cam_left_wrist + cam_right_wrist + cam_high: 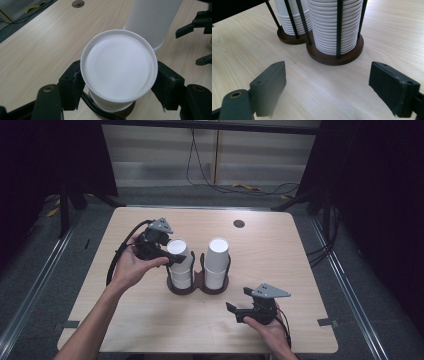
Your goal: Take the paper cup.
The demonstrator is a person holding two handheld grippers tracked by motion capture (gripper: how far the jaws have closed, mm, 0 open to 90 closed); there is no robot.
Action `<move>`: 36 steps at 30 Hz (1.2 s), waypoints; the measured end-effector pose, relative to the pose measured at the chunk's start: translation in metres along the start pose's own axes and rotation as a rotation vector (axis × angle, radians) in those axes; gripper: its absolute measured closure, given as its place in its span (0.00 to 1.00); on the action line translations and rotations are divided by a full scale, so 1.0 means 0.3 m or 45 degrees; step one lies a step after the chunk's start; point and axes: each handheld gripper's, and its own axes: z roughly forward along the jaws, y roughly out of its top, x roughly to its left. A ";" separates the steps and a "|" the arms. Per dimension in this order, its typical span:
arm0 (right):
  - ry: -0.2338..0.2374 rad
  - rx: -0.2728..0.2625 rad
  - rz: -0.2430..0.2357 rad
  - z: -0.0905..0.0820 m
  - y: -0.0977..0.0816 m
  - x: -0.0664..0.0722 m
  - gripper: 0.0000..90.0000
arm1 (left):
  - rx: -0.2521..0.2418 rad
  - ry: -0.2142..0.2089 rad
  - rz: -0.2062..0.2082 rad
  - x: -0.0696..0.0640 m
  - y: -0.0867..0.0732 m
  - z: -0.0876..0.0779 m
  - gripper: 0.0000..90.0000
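Left gripper (172,259) is clamping the top cup (118,66) of the left stack (180,270), jaws pressing on both sides just under the upturned base. That stack is sitting in the left well of the two-well holder (198,287), mid-table, a bit nearer the far edge than the near one; the right stack (217,262) is standing just beside it, touching or nearly so.

Right gripper (239,312) is idling near the table's near edge, jaws wide apart with nothing between them, pointing at the holder.

Risks from here:
- The squeeze is denting thin cup wall, so the cup may be sticking to the one beneath and dragging two or more up.
- A tilted pull is likely catching the black rods (339,27) and rocking the holder, which nothing is steadying.
- The grip looks shallow, though the cup is hiding the contact; it could slip.
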 end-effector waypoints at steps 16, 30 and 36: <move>0.000 -0.017 0.001 -0.002 0.003 0.000 0.16 | -0.048 0.000 -0.020 0.002 0.009 -0.050 0.37; 0.005 -0.017 0.001 -0.002 0.004 0.001 0.16 | -0.149 0.004 -0.029 -0.007 0.007 -0.092 0.37; -0.002 -0.017 0.001 -0.003 0.004 0.001 0.16 | -0.187 0.014 0.001 -0.023 -0.004 -0.107 0.36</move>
